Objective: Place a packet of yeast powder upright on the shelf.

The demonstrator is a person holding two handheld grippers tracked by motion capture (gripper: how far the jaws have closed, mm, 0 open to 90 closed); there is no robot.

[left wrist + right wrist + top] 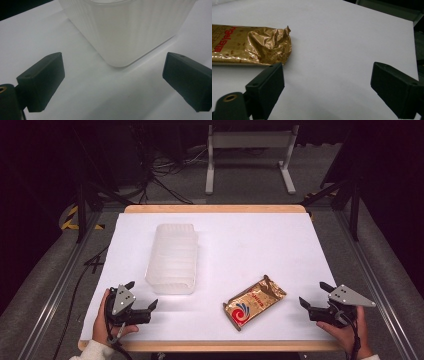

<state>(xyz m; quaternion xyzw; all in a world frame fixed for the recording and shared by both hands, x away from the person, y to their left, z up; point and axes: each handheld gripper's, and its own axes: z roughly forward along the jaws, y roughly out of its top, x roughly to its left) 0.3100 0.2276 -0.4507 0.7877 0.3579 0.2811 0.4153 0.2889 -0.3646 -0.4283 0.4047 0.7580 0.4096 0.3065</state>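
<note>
Gold snack packet (254, 301) lies flat on the white tabletop (260, 245), a little way in front of your right claw (316, 295) and off toward its left jaw, with its crumpled, twisted end turned your way. That end is probably the easiest place to pinch, since the rest of the packet lies low and slick against the sheet. Your right claw stands wide with nothing between its jaws, resting low near the front edge of the tabletop, so you have room to slide in around the crumpled end without nudging the packet away.

Your left claw (141, 296) is spread wide and empty as well. Just ahead of it sits the clear ribbed plastic container (172, 258), one rounded corner pointing between the jaws but not touching either of them. The container lies well apart from the packet, on the other side of the tabletop, so each claw has its own thing in front of it and neither hand has to cross over. Judging by that layout, the packet looks meant for the container.
</note>
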